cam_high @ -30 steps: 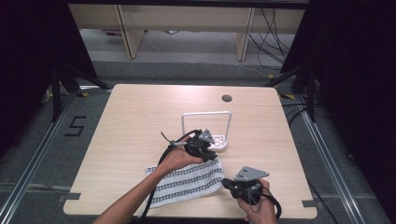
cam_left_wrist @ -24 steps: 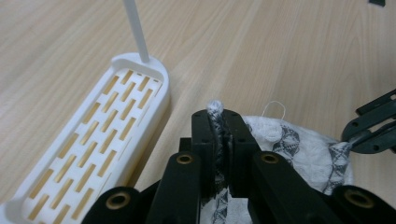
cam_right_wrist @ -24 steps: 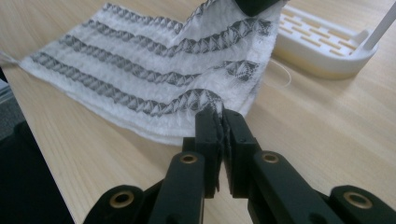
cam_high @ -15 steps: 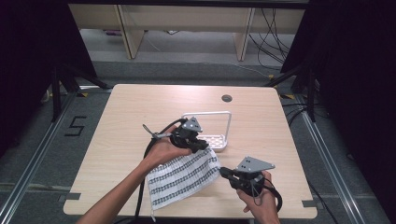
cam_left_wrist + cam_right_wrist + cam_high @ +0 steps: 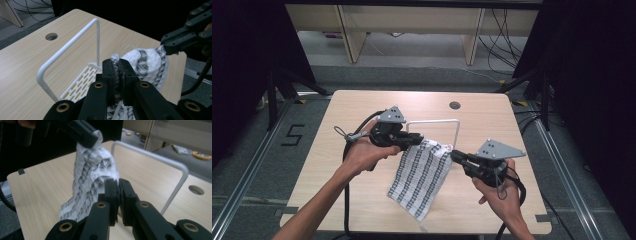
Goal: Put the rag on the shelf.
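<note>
Two grippers are clamped on one cloth [image 5: 422,177], each at a top corner. The left gripper [image 5: 418,141] is seen with its black jaws pressed together on a bunched edge of fabric, and in the left gripper view that pinched fold [image 5: 115,65] is squeezed tight between the pads, a little tuft poking out above them. The right gripper [image 5: 455,156] is likewise closed on the opposite corner; in the right gripper view the jaws [image 5: 117,192] are drawn nearly flush, with only a thin sliver of cloth caught between them.

The cloth is held up off the wooden table [image 5: 362,107], stretched between the two grips and hung down slantwise towards the near edge; whether its lower corner touches the wood cannot be told. It is a soft white weave, printed with dark stripes of small triangular or diamond figures, and it is wrinkled where it is gathered at the jaws.

Just behind the cloth a white rack [image 5: 434,121] is stood on the table: a thin tube bent into a squared arch, smooth and matte, rising from a flat slotted base [image 5: 80,82] whose long cut-outs are shown in the left gripper view. A round cable hole [image 5: 455,105] is cut in the pale, fine-grained tabletop beyond it. Grey three-cornered plates are carried on both grippers, and black cables are trailed back along the forearms.
</note>
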The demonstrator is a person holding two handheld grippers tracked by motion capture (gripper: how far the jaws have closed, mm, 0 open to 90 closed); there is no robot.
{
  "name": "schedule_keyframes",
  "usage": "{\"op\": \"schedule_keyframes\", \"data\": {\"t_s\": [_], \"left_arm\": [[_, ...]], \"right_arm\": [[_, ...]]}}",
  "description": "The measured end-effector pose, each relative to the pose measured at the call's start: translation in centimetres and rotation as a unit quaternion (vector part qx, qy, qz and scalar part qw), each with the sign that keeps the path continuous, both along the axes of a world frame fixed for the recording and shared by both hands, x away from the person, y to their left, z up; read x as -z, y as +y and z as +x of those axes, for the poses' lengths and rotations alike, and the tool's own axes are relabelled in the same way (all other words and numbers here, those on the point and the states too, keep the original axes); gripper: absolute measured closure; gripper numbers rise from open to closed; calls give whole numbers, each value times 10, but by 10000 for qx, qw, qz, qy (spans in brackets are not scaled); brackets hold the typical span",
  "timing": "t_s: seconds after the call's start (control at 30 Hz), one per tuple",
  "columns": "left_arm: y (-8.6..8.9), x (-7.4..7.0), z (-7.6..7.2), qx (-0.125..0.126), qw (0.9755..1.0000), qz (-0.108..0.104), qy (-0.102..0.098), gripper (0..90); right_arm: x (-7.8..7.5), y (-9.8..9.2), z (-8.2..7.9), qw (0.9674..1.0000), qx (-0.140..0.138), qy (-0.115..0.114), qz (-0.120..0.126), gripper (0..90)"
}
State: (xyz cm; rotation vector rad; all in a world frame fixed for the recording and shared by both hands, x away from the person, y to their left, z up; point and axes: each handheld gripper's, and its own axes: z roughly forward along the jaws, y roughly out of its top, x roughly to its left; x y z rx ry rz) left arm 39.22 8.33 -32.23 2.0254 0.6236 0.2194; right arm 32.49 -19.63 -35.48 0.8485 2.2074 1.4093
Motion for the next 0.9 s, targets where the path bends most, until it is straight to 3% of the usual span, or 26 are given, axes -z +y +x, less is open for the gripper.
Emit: {"op": "schedule_keyframes", "data": {"t_s": [0.2,0.27,0.33,0.37,0.43,0.53,0.9], "left_arm": [[2,-15,-2,-69,9995,-283,-103,842],[2,-20,-2,-108,9994,-286,-131,842],[2,-26,-2,-131,9994,-306,-135,842],[2,-28,-1,-144,9991,-358,-162,842],[2,-35,-1,-160,9990,-358,-203,842],[2,-43,2,-197,9985,-434,-285,842],[5,-59,25,-526,9971,-493,-240,841]], "right_arm": [[-27,-4,11,9996,30,-270,57,866],[-34,-5,16,9991,-25,-416,40,866],[-40,-6,17,9993,67,-363,77,866],[-44,-7,20,9987,45,-501,41,866],[-51,-6,21,9990,108,-411,118,865],[-59,-7,26,9986,119,-501,110,866],[-80,-3,49,9982,171,-542,166,865]]}}
